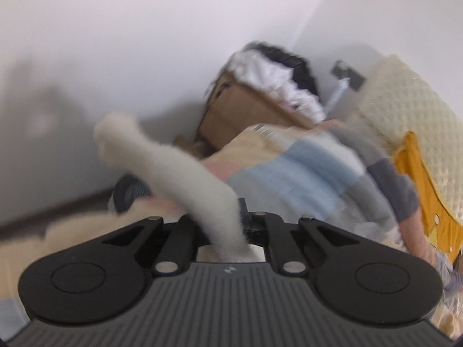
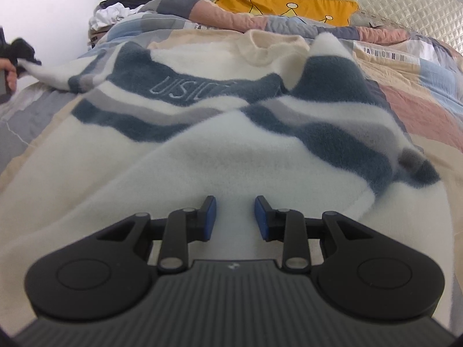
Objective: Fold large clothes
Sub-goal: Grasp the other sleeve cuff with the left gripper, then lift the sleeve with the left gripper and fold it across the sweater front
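Our fuzzy striped sweater lies spread on the bed; our left tongs clamp its white sleeve; our right tongs stand apart above its hem; next we fold that sleeve across its body.

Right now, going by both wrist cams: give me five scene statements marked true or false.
1. The left gripper is shut on a sleeve of the sweater. True.
2. The right gripper is clamped on the sweater. False: its jaws stand apart, with nothing pinched between the pads.
3. The sweater lies on a patchwork quilt. True.
4. The pillow by the headboard is green. False: it is yellow.
5. The sweater is plain white. False: dark blue and grey stripes cross its chest.
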The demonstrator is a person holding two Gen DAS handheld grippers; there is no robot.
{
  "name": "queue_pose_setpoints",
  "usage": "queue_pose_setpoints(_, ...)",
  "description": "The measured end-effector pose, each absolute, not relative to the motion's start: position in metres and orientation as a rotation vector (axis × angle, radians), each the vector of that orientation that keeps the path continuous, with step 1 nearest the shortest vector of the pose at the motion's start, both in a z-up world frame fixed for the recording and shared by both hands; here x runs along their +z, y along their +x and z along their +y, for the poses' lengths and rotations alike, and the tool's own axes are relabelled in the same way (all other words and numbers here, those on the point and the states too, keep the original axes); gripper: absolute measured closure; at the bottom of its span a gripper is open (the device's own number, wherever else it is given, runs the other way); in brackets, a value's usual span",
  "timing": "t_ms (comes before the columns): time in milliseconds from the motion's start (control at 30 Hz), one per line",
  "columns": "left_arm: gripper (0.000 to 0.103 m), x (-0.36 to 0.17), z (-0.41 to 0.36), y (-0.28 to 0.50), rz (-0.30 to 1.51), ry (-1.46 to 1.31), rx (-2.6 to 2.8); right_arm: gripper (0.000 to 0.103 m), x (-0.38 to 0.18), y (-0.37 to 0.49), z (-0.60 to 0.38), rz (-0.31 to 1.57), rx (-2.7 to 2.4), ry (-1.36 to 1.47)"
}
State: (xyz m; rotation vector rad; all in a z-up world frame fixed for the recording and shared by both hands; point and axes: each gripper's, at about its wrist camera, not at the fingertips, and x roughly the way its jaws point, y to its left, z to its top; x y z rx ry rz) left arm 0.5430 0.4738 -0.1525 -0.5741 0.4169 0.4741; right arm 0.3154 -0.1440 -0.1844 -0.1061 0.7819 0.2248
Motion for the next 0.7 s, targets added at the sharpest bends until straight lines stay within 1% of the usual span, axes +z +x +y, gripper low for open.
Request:
queue_pose_setpoints(167, 0.095, -0.061, 0.423, 0.542, 0.366, -0.401, 0.430, 0.071, -0.176, 0.311, -0.149, 0.764, 0.220, -0.083)
queue_pose_setpoints(367, 0.095, 0.046, 0.323, 0.535, 0.294, -0.147, 0.319, 0.071, -0.149, 0.300, -0.170, 0.678, 0.205, -0.037)
queue_pose_setpoints(567, 0.095, 0.113, 0.219, 0.512, 0.252, -0.055, 0.192, 0.071, -0.127, 0.284, -0.199, 0.617, 0.198, 0.042)
queue_pose_setpoints(700, 0.095, 0.135, 0.147, 0.494, 0.238, 0.043, 0.108, 0.071, -0.115, 0.275, -0.224, 0.578, 0.177, 0.094)
